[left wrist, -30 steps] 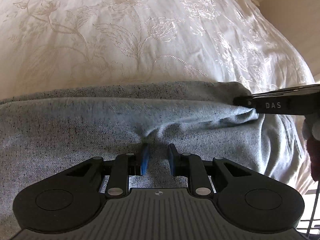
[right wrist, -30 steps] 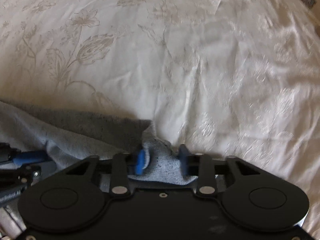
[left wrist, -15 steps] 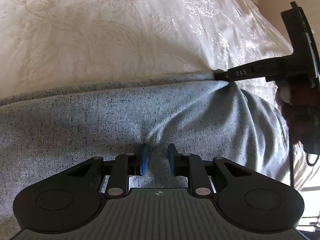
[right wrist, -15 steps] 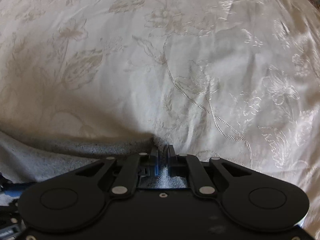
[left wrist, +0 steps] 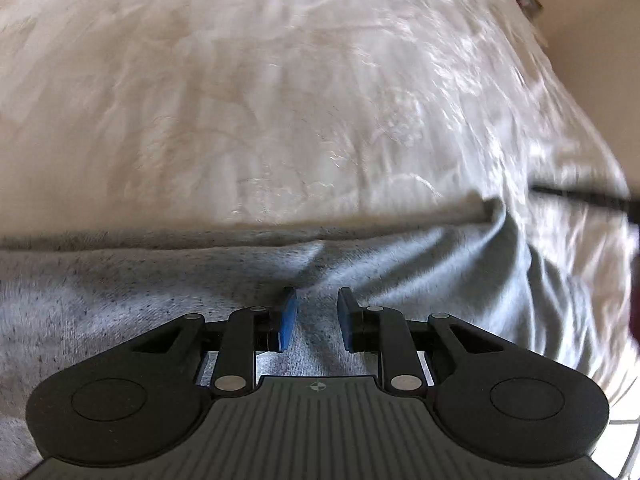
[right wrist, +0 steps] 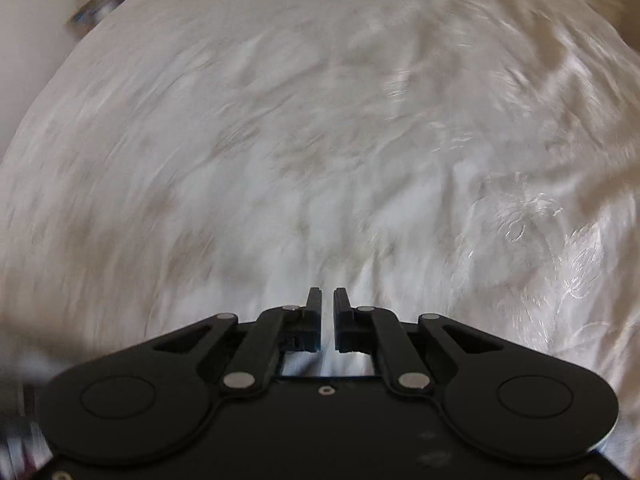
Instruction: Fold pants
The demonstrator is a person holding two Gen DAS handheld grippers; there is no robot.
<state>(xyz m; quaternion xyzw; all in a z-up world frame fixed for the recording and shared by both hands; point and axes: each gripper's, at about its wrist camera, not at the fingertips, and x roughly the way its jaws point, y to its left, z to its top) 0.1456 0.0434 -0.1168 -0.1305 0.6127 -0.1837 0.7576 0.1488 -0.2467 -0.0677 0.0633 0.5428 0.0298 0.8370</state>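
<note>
The grey speckled pants [left wrist: 400,272] lie across the near part of the bed in the left wrist view, their far edge running left to right. My left gripper [left wrist: 316,304] rests over the cloth, its blue pads [left wrist: 289,316] a little apart with a ridge of grey fabric between them. My right gripper [right wrist: 327,300] is nearly shut with a thin gap, over bare bedspread, with no cloth in it. A dark blurred part of the right gripper [left wrist: 584,198] shows at the right edge of the left wrist view, away from the pants.
The cream floral bedspread [right wrist: 320,140] fills both views, blurred by motion. The bed's far right corner and a beige wall [left wrist: 592,40] show in the left wrist view. A small object [right wrist: 100,0] sits at the bed's far left edge.
My right gripper has let go of the pants' corner and swung up and away over bare bedspread. The corner now lies on the bed. My left gripper has stayed on the cloth.
</note>
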